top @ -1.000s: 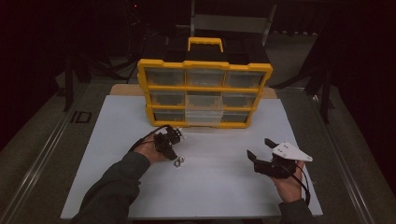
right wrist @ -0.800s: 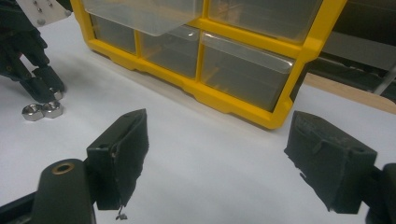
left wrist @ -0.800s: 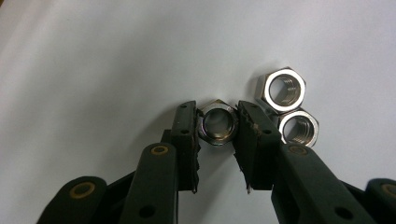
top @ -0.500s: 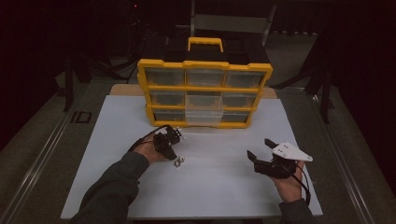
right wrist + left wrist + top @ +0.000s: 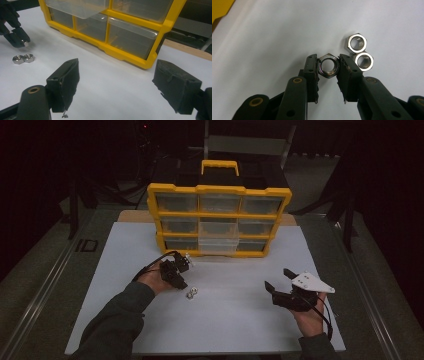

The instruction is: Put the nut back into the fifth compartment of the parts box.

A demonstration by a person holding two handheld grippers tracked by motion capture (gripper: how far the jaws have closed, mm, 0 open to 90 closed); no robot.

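Drawer (image 5: 217,244) contents too dim to tell.

left gripper (image 5: 329,67): black, brass rivets | right gripper (image 5: 116,82): black padded pads

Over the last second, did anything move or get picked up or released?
Nothing visibly changed. The left gripper stays shut on a hex nut above the white mat, two nuts lie beside it, and the right gripper stays open and empty near the yellow drawer organizer.
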